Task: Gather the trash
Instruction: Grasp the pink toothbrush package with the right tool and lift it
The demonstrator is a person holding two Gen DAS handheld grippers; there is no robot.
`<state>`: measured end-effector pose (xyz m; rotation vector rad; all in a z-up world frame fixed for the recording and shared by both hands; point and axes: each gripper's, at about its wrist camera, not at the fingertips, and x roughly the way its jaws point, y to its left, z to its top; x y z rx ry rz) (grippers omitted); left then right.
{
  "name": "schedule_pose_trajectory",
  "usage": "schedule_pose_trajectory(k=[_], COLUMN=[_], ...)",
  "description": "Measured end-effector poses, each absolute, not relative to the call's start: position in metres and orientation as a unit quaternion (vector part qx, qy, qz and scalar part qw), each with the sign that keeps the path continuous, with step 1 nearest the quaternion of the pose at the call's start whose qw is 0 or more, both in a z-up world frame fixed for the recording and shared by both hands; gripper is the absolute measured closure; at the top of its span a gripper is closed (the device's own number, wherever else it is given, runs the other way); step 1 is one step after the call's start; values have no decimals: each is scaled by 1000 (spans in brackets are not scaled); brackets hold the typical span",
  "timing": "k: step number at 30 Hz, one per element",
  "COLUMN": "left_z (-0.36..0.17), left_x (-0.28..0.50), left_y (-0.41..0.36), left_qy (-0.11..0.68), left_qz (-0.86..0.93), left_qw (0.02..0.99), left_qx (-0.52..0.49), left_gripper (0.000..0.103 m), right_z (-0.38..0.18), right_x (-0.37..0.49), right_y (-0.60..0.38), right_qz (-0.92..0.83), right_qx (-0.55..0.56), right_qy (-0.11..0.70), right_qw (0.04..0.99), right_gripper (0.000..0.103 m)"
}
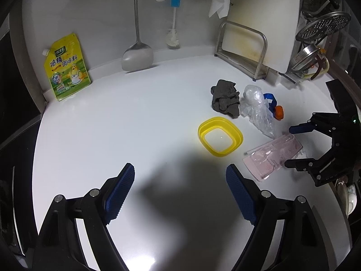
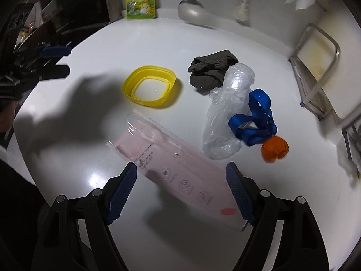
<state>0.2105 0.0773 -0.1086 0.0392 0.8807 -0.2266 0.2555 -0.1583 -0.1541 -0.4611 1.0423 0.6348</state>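
Flat, clear pink-tinted plastic package point(image 2: 180, 169) lies between right claw's point(image 2: 181, 188) spread fingers.

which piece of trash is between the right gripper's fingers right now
The flat pink plastic package: it lies between the open right gripper's fingers, while the clear plastic bag, blue ribbon and orange ball sit farther off.

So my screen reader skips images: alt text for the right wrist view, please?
The open right gripper hovers over a pink plastic package on a white counter. Beyond lie a yellow container, clear bag, blue ribbon and grey cloth.
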Motion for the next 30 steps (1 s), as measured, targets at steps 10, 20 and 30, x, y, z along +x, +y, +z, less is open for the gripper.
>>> schedule_pose_trajectory(k=[10,20,30], left_z=[-109,-108,-109], left_x=[219,220,226], left_y=[75,65,57], left_qy=[425,425,425], left_qz=[-99,-103,-111], left_qw=[900,899,898], left_qx=[17,21,18], left_gripper=[22,22,22], right_z=[-169,-178,-180], right_x=[257,265,261], right_y=[-153,-148,-150], right_qz=[323,332,296], right_qx=[-293,-290,-224], right_qy=[500,506,532], right_qw=[748,741,761], right_gripper=[25,25,29])
